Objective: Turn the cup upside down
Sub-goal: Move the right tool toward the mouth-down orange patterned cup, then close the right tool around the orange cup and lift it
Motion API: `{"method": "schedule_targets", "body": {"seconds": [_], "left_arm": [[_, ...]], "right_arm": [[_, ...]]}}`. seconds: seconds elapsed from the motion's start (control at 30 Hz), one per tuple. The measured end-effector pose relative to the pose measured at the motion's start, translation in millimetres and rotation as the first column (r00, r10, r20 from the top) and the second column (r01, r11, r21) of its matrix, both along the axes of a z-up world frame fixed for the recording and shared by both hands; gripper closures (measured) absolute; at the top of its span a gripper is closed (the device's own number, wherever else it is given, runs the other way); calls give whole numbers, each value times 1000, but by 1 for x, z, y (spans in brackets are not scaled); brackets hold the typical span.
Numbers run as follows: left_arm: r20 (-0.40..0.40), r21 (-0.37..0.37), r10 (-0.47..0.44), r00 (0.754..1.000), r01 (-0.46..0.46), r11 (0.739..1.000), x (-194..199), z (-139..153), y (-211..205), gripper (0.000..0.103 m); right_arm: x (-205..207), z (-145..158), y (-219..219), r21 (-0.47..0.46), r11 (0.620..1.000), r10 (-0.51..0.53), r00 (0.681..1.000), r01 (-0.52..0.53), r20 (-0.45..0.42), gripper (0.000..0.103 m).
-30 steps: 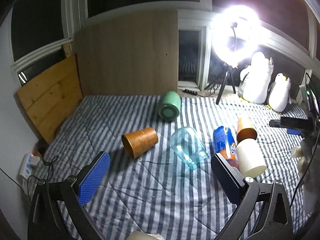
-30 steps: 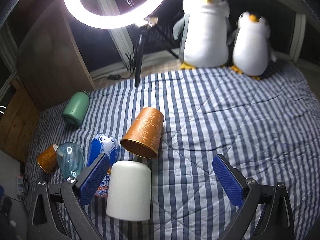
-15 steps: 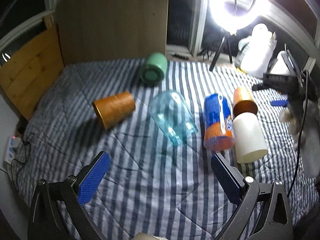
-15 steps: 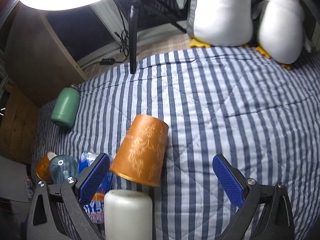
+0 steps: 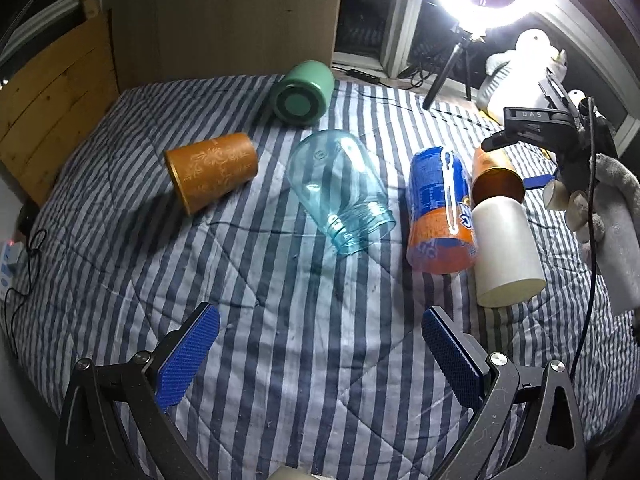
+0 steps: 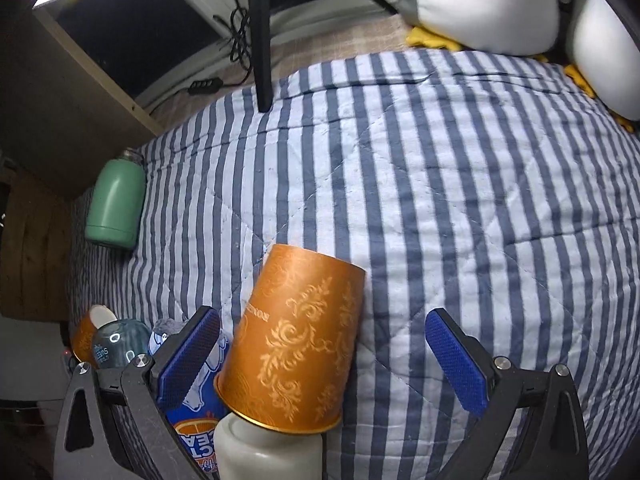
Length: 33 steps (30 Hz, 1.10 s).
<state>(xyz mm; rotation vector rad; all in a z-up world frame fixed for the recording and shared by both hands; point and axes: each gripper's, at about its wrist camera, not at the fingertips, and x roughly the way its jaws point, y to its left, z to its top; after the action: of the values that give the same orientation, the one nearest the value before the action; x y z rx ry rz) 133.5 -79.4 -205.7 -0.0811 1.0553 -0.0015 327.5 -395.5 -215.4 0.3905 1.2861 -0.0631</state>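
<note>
While the orange patterned cup (image 6: 294,344) lies on its side on the striped bed cover (image 6: 460,200), your right claw (image 6: 322,354) hangs just over it, spread wide and pinching nothing. The cup sits between the blue pads (image 6: 190,354), much closer to the left pad than to the right one. Its long axis runs roughly away from you, closed base far, open rim near, leaning slightly left. The rim touches or overlaps a white cup (image 6: 268,452) at the bottom edge; which of the two, the view is too cramped to tell. A blue-and-orange soda can (image 6: 192,432) lies just left of it, behind the left pad.

Your right hand is clearly the nearer one. Your left claw (image 5: 320,354) is also spread and empty, well apart from that cluster, over bare stripes.

Only the left wrist view shows the whole layout: a second orange patterned cup (image 5: 212,176), a clear blue plastic jar (image 5: 340,192) and a green flask (image 5: 302,94), all lying down. The right wrist view alone shows how the cup sits between the pads.
</note>
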Motion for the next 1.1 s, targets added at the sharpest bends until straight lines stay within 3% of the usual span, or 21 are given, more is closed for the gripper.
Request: {"method": "schedule_targets", "body": {"seconds": [0.3, 0.57, 0.93, 1.03, 1.1], "left_arm": [[-5, -1, 57, 998, -58, 998, -9, -2, 17, 1], [-7, -3, 54, 999, -54, 999, -8, -3, 16, 1], [0, -12, 3, 1000, -3, 1000, -1, -3, 0, 1], [4, -12, -19, 1000, 19, 1000, 0, -2, -7, 1], [4, -17, -32, 999, 32, 999, 1, -2, -10, 1]], "right_arm": [[14, -21, 0, 2, 1000, 5, 997, -4, -76, 11], [4, -26, -26, 25, 998, -57, 993, 60, -105, 17], [-57, -25, -85, 79, 984, -150, 981, 160, -121, 20], [-77, -25, -96, 91, 980, -165, 979, 177, -123, 31], [-88, -25, -101, 111, 977, -167, 978, 181, -123, 33]]}}
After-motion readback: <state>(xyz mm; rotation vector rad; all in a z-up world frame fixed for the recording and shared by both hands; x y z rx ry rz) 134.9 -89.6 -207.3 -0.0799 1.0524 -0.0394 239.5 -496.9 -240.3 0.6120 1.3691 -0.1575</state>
